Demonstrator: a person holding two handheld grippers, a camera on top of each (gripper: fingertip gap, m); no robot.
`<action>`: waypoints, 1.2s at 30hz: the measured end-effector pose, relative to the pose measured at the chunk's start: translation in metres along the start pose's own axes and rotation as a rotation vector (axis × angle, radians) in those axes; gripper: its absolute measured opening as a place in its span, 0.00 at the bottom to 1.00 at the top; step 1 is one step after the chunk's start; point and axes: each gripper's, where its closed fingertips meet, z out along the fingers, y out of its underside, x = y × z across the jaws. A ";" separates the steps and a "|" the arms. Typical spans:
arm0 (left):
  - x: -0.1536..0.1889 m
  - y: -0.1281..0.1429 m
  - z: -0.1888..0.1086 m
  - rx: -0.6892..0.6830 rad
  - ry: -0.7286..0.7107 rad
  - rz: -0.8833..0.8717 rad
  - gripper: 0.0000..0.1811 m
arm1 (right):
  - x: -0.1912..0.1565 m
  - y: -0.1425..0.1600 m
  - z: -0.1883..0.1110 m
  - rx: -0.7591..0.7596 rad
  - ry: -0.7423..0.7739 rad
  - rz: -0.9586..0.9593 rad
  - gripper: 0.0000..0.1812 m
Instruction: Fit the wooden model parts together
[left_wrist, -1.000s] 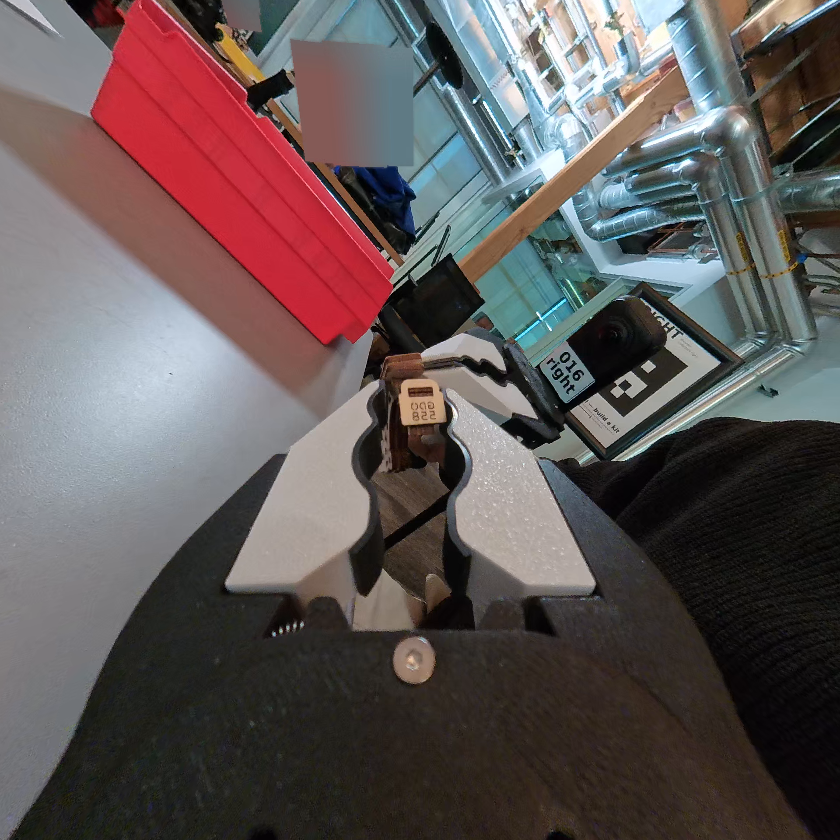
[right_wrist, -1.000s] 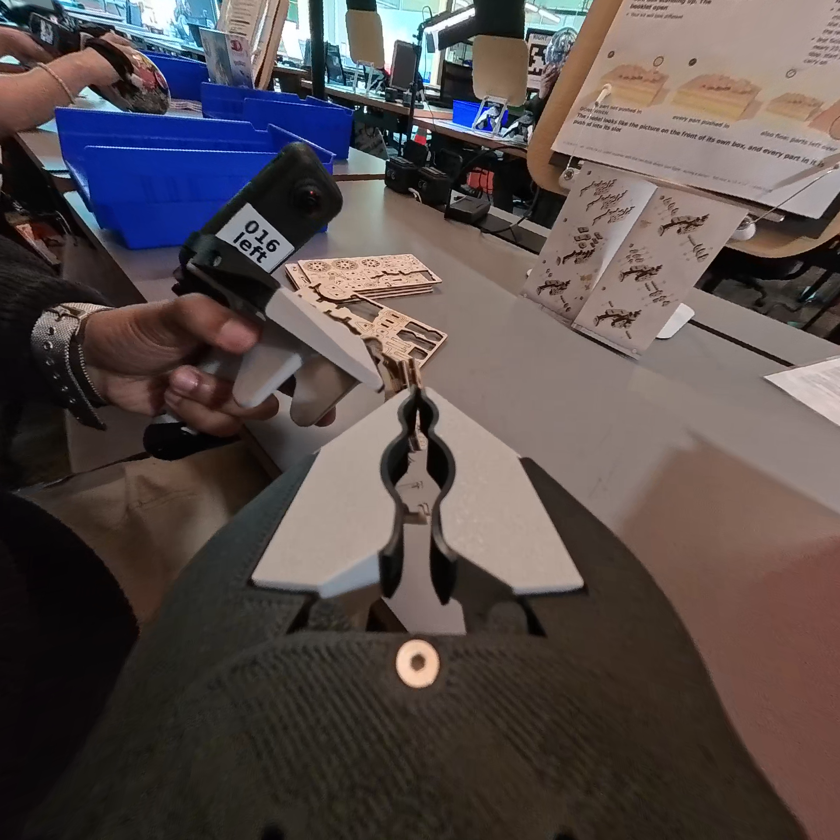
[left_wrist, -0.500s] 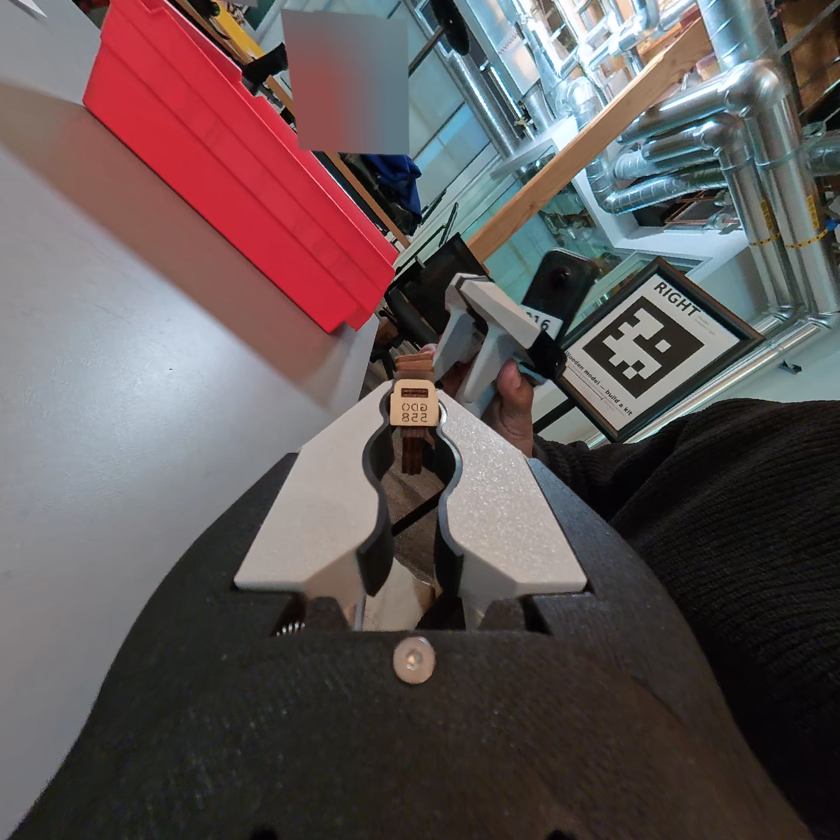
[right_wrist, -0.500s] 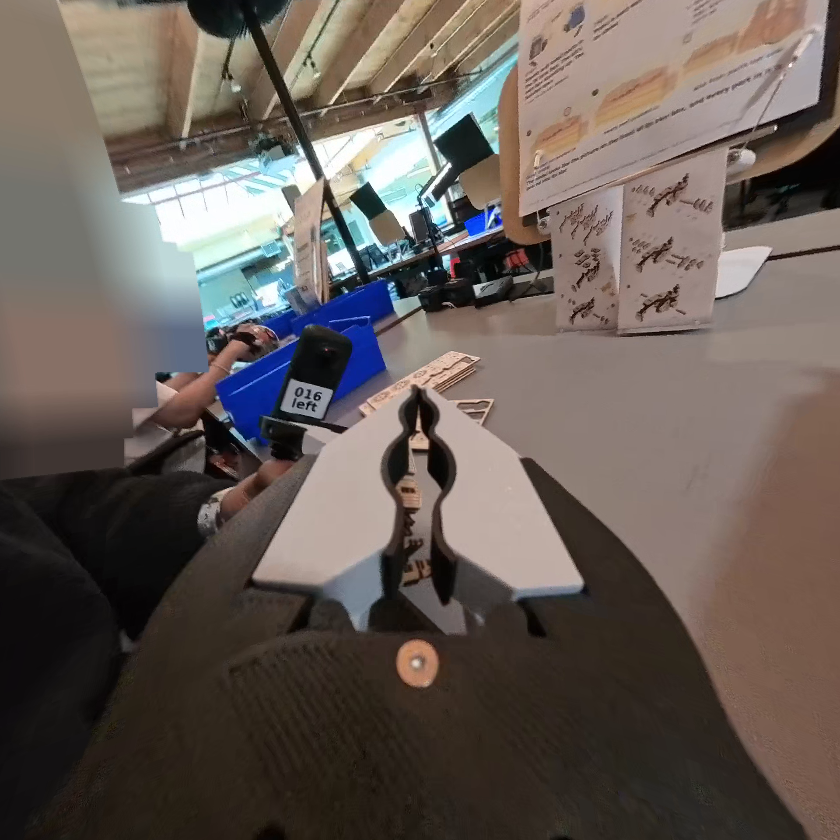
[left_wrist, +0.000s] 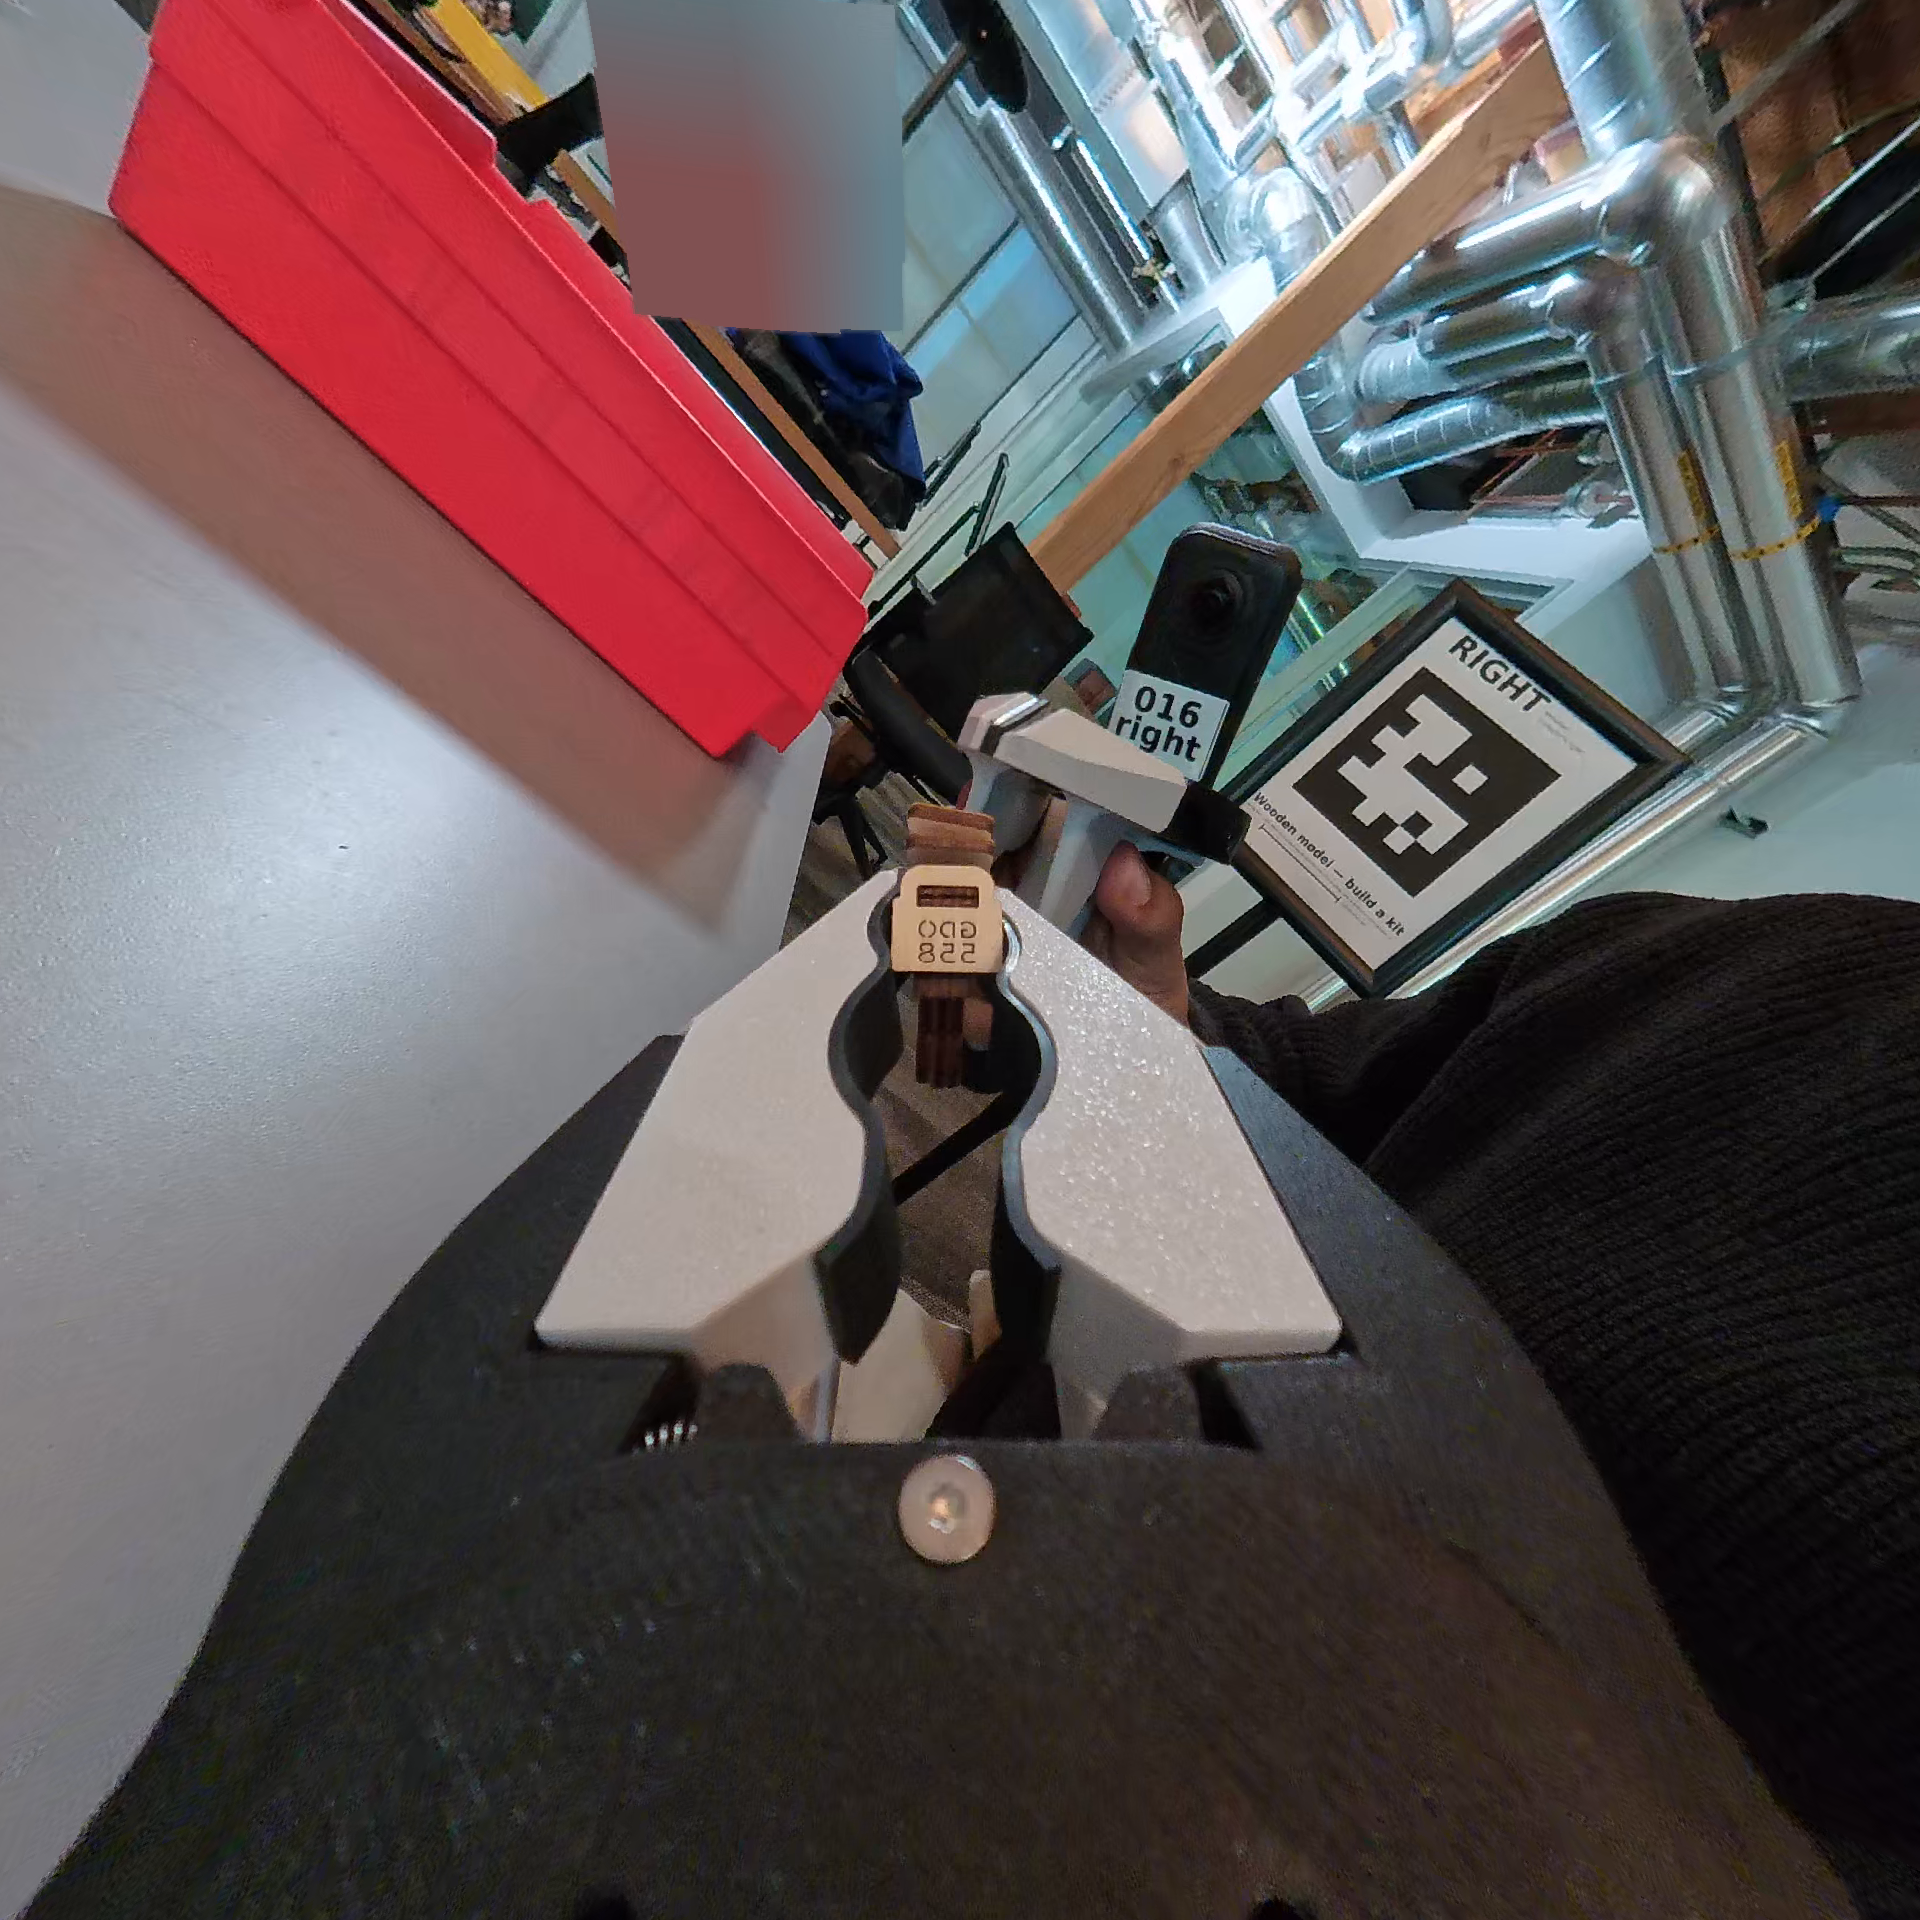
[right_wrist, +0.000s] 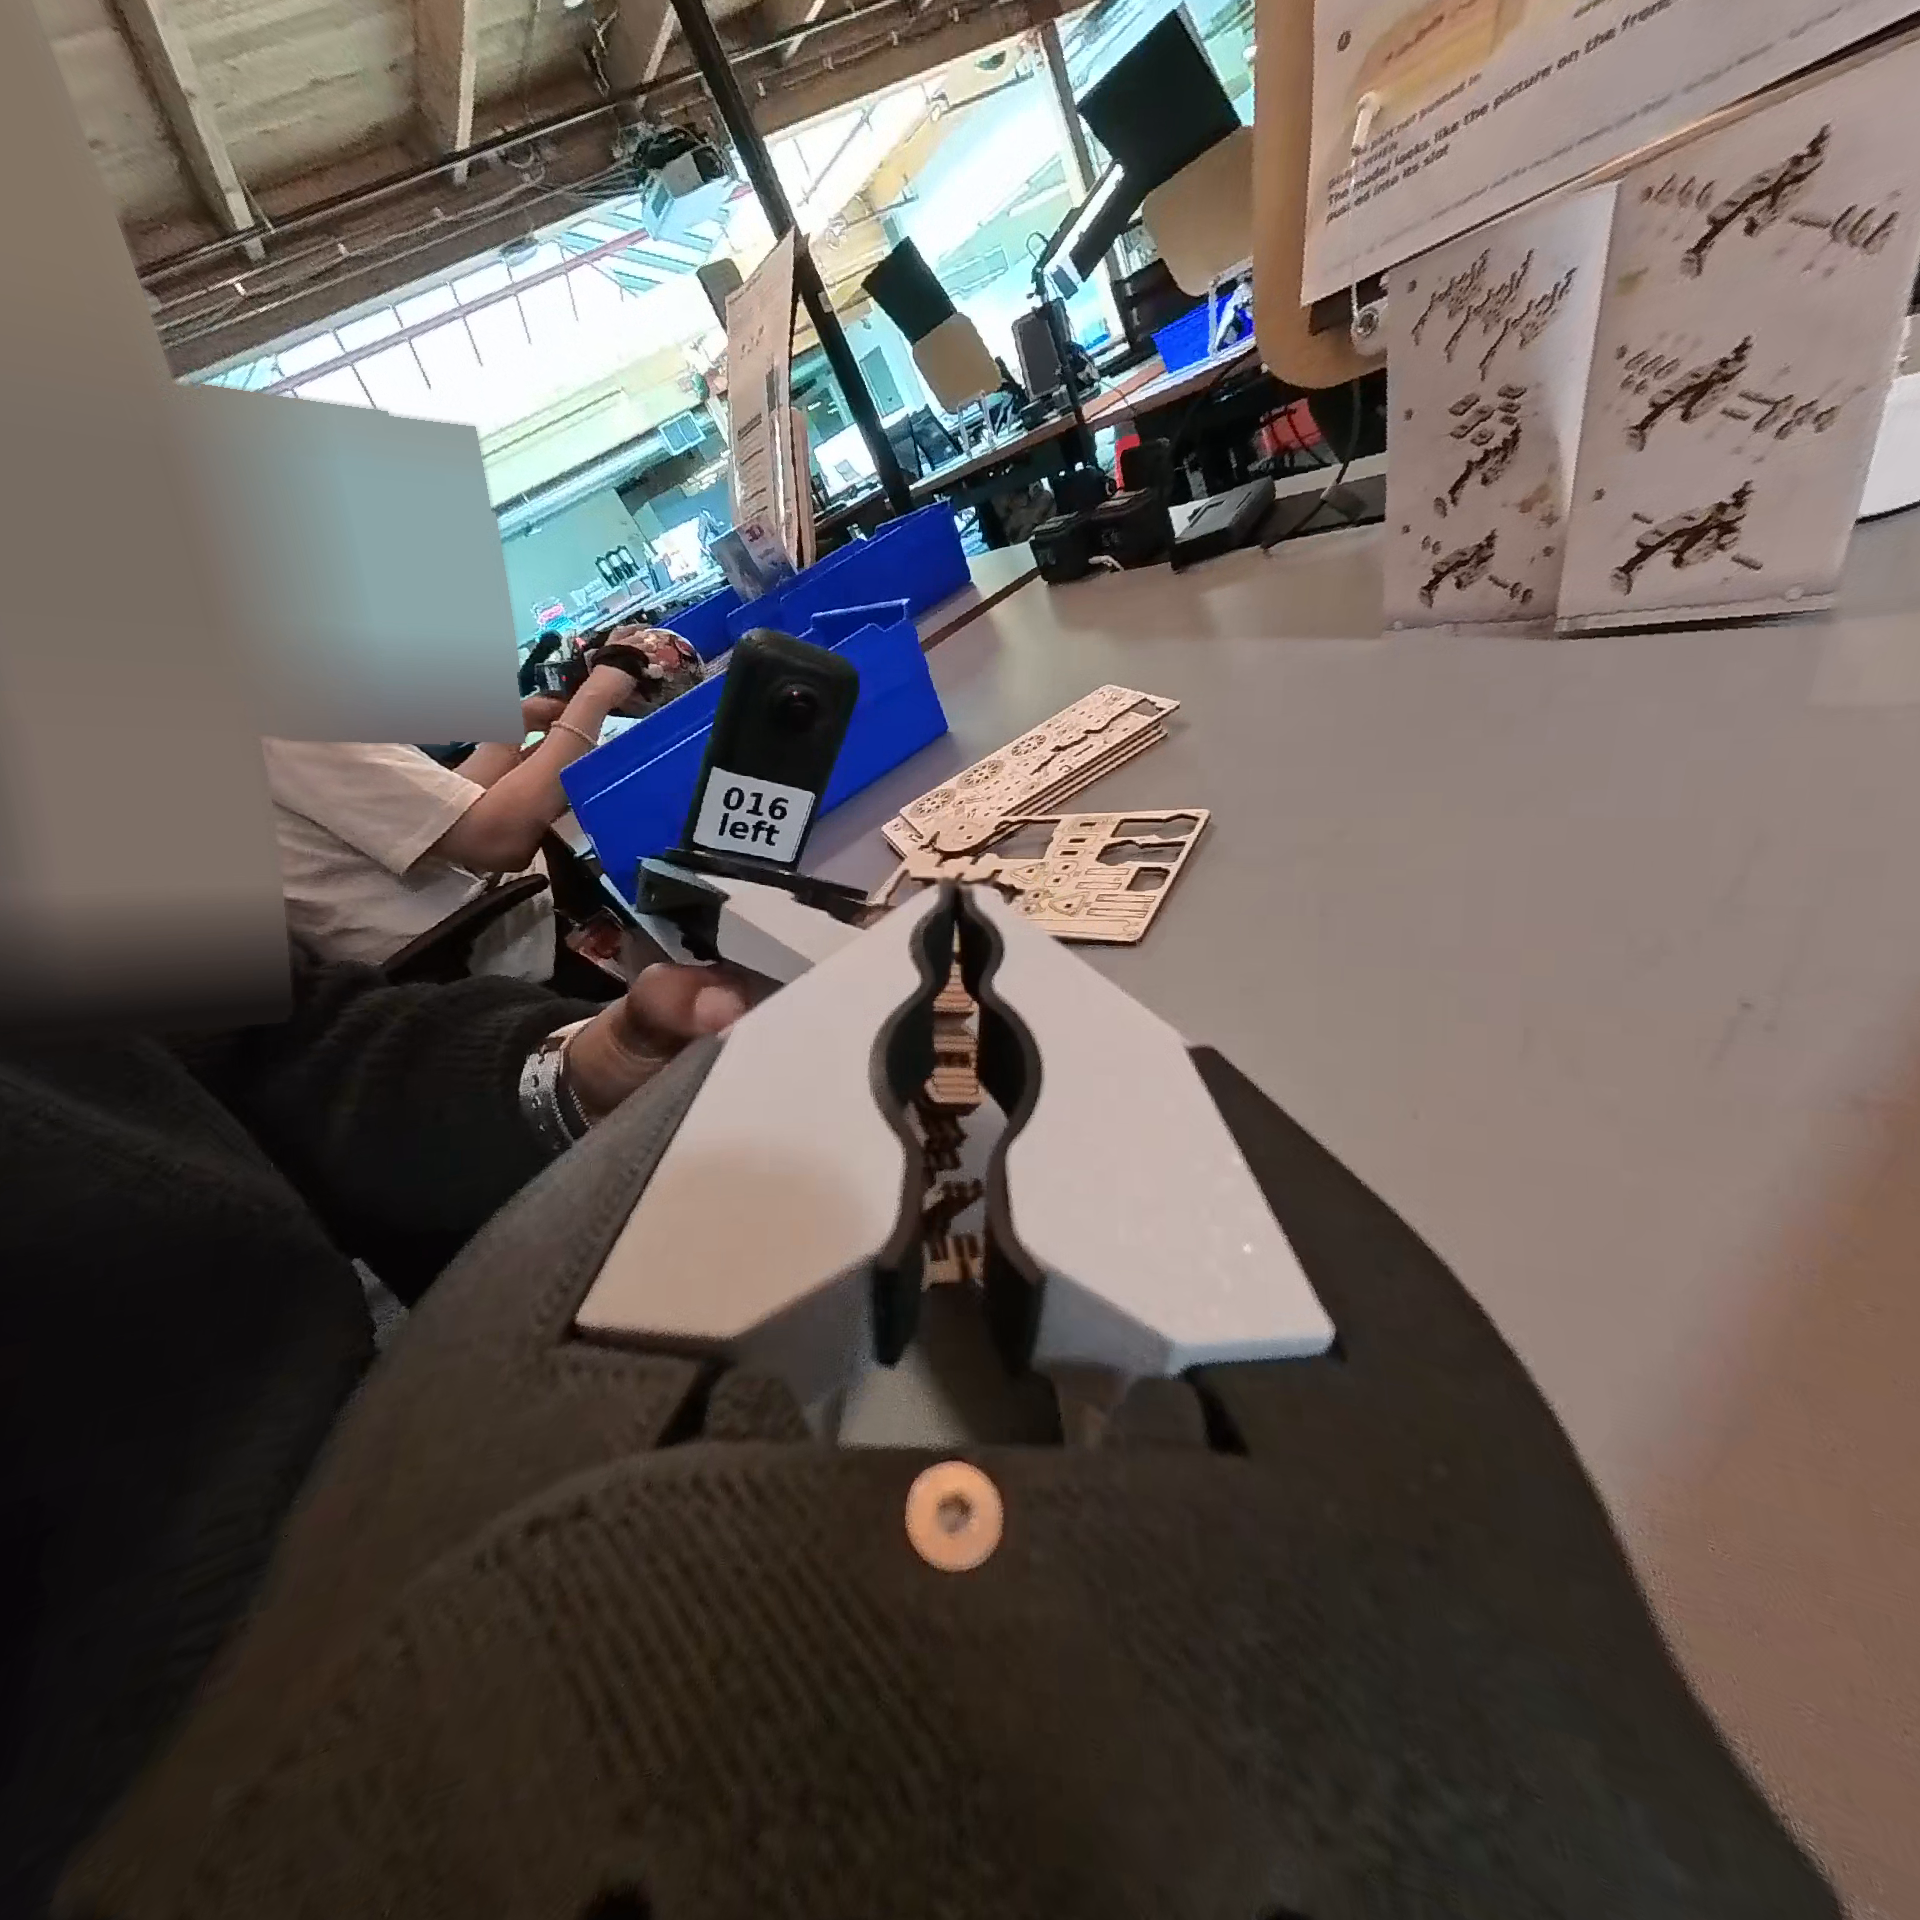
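Observation:
My left gripper (left_wrist: 948, 914) is shut on a small wooden assembly (left_wrist: 943, 930): a pale plate at the fingertips with dark stacked layers behind it. It is held in the air beside the table edge. My right gripper (right_wrist: 954, 899) is shut, and a thin, notched pale wooden part (right_wrist: 951, 1060) shows edge-on in the gap between its fingers. The right gripper also shows in the left wrist view (left_wrist: 1039, 800), just beyond the assembly and apart from it. The left gripper's body (right_wrist: 727, 914) shows low and left in the right wrist view.
Flat wooden part sheets (right_wrist: 1070, 862) lie on the grey table (right_wrist: 1455, 935), with blue bins (right_wrist: 831, 686) behind them. Instruction sheets (right_wrist: 1621, 405) stand at the back right. A red bin (left_wrist: 468, 395) sits on the table's far side. Another person sits at the left.
A second ago the right gripper's tips were at the assembly in my left gripper. It has since drawn back and now stands apart. The left gripper has hardly moved.

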 end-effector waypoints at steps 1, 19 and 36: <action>0.001 0.000 0.000 0.001 0.004 0.001 0.04 | 0.000 -0.002 -0.001 0.008 -0.003 0.002 0.00; 0.016 0.000 0.000 -0.009 0.088 0.037 0.04 | -0.010 0.007 0.002 -0.046 -0.160 0.195 0.00; 0.019 -0.007 -0.004 0.027 0.129 -0.002 0.04 | -0.004 -0.020 -0.012 0.080 -0.158 0.219 0.00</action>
